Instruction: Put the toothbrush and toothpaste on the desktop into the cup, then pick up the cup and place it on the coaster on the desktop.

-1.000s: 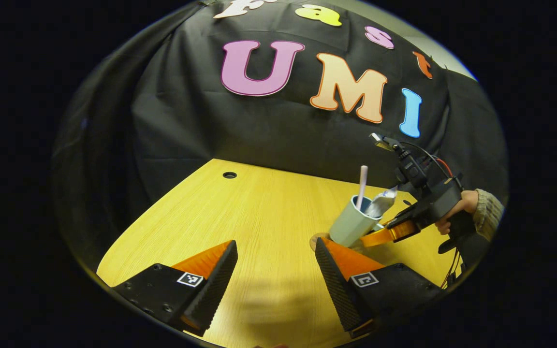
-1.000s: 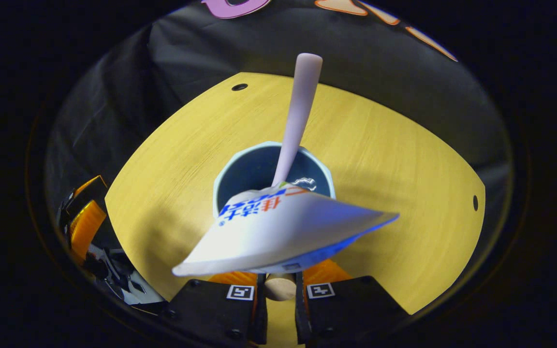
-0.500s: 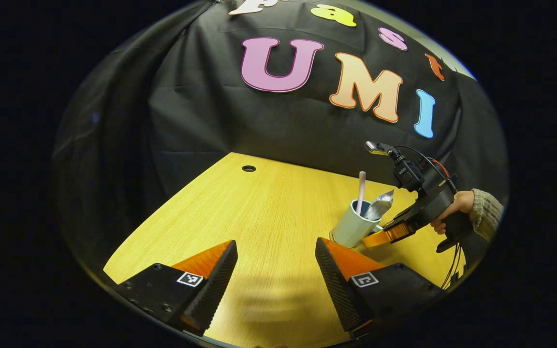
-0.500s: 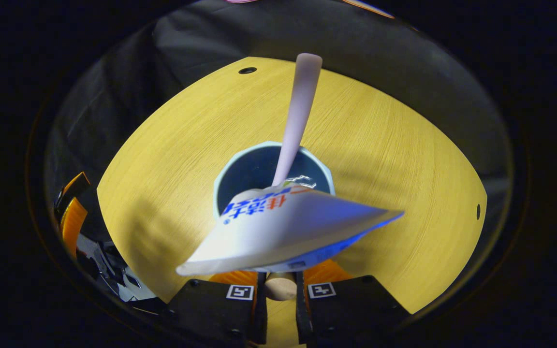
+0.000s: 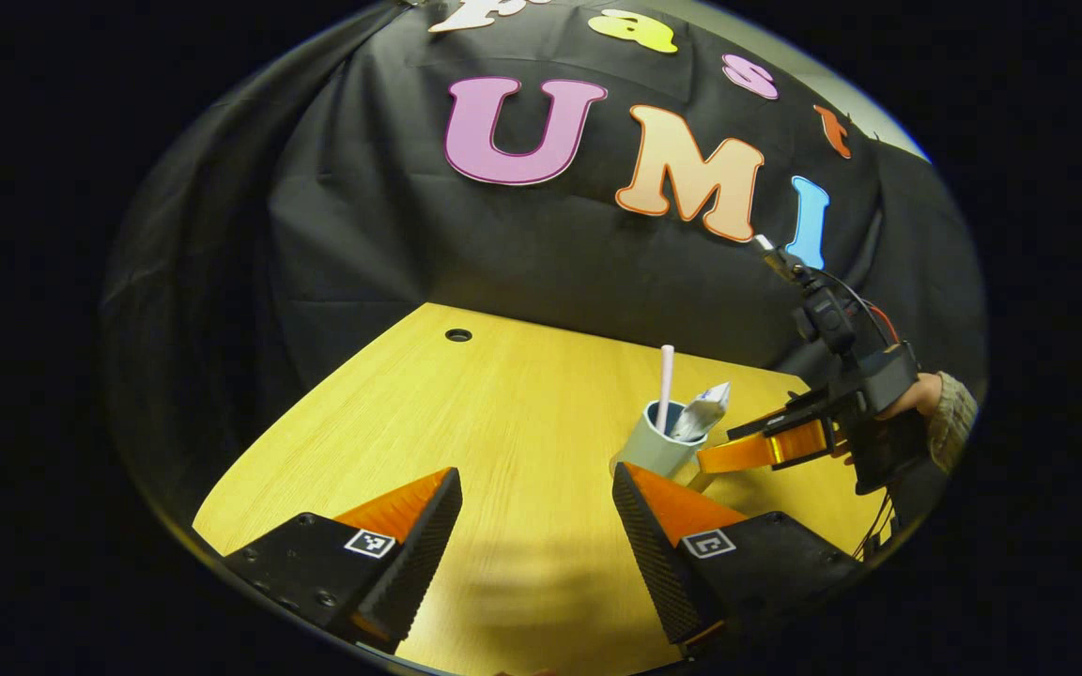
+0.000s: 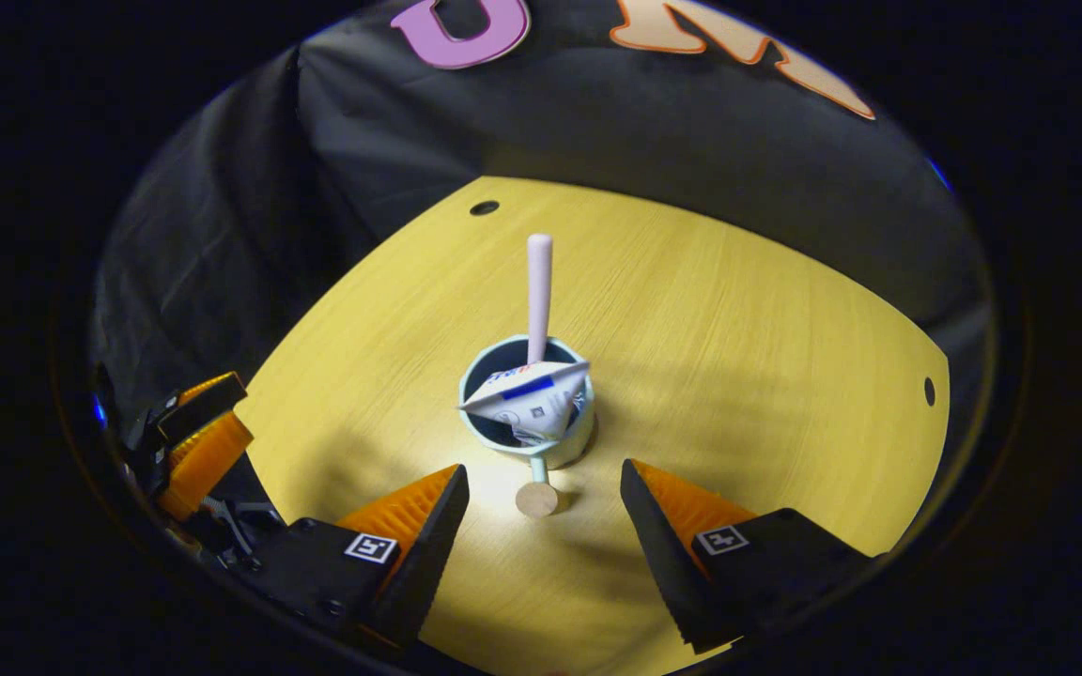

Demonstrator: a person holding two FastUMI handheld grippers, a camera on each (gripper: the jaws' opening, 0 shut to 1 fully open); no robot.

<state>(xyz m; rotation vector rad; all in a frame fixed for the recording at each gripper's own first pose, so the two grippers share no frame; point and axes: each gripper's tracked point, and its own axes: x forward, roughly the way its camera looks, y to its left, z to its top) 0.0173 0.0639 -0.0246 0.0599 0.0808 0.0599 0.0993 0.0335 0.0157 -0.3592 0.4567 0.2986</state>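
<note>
cup (image 6: 530, 413) upright on counter (image 6: 738, 310), brush (image 6: 538, 291) and paste (image 6: 530, 399) inside | my right gripper (image 6: 541, 526) jaws apart (touching nothing) | my left gripper (image 5: 536, 526) jaws apart

We see a pale blue-grey cup (image 6: 530, 427), a pink toothbrush (image 6: 538, 291), a white toothpaste tube (image 6: 530, 399) with blue marking, and a yellow wood-grain desktop (image 6: 738, 319).

right tool (image 6: 541, 493) opened, backed off cup (image 6: 530, 413), cup now standing
</note>
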